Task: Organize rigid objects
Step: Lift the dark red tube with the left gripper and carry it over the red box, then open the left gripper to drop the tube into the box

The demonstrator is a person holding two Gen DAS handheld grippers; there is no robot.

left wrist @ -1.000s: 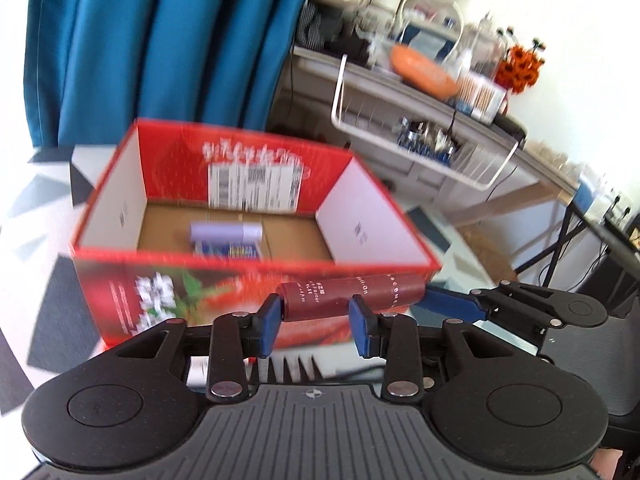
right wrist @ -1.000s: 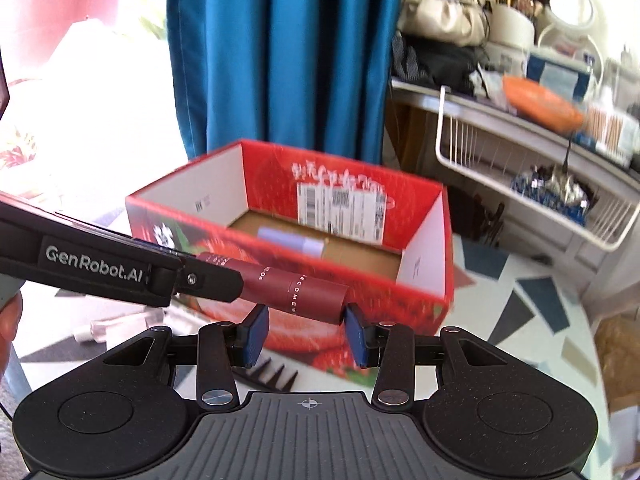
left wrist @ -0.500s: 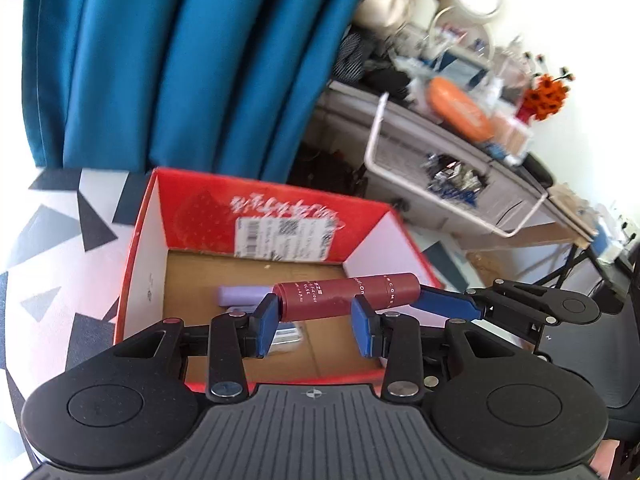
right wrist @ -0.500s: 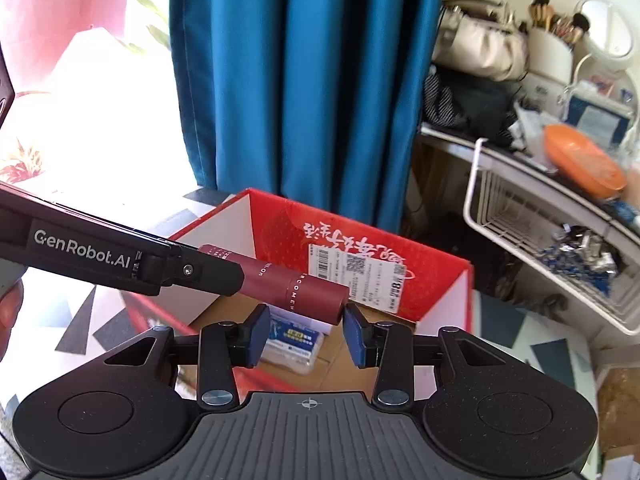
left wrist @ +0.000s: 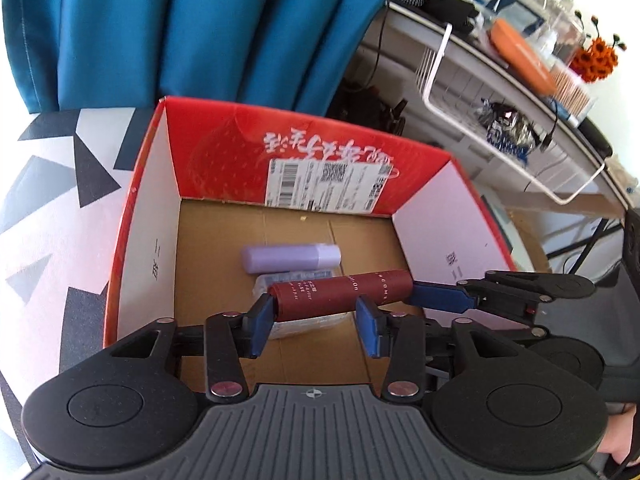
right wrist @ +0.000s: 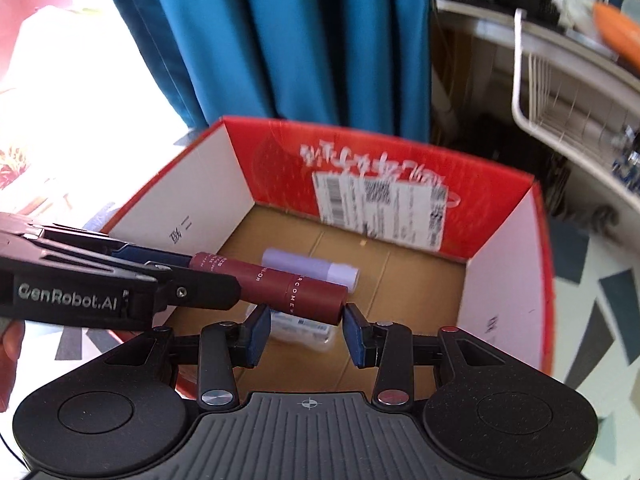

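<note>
1. Left tool [left wrist: 315, 322] – blue-padded, pointing steeply down into the box. Its jaws are opening, and the left end of the tube lies between them. In the right wrist view it reaches in from the left edge, with a white brand name on its black finger.
2. Right tool [right wrist: 306, 326] – blue-padded, also pointing down into the box. Its jaws are clamped on the right end of the same tube. In the left wrist view its blue finger meets the tube's end from the right.
3. Hand [right wrist: 10, 344] – a sliver of it at the left edge, under the left tool.
4. Maroon tube [left wrist: 340, 294] – a cylinder with pale lettering, lying crosswise between the two tools. It hangs in the air inside the mouth of the box, above the things on the box floor.
5. Clear packet [right wrist: 300, 330] – flat on the box floor, right under the maroon tube and partly hidden by it.
6. Purple tube [left wrist: 290, 258] – lying on its side on the box floor, just behind the clear packet.
7. Red box [left wrist: 144, 216] – open on top, with white side walls inside, a brown cardboard floor and a shipping label on the red far wall.
8. Table [left wrist: 48, 184] – carries the box; its white cover has grey and black triangles.
9. Blue curtain [left wrist: 200, 28] – hangs behind the box.
10. White wire basket [left wrist: 500, 128] – hangs under a cluttered shelf at the right, well apart from the box.
11. Orange flowers [left wrist: 596, 56] – on that shelf, far right.
</note>
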